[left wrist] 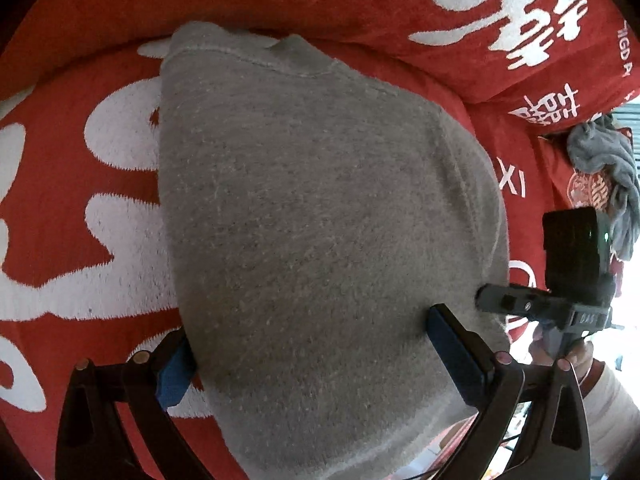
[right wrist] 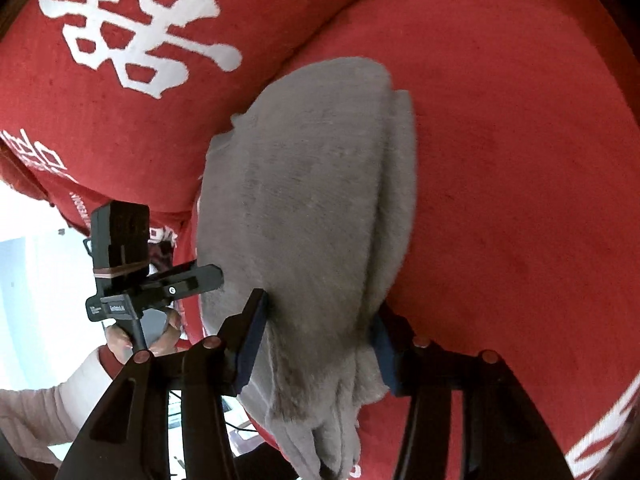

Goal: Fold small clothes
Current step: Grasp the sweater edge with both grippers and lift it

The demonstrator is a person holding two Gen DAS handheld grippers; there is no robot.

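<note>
Left wrist: both hand-held grippers point(left wrist: 312, 356) apparently astride grey garment point(left wrist: 320, 220).

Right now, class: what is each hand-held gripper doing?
Left hand-held gripper: wide open around the grey cloth, not pinching it.
Right hand-held gripper: shut on the cloth's bunched edge.

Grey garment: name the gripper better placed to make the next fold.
Right, probably: the right gripper clamps bunched layers of the grey garment, while the left gripper stands wide open across flat cloth.
</note>
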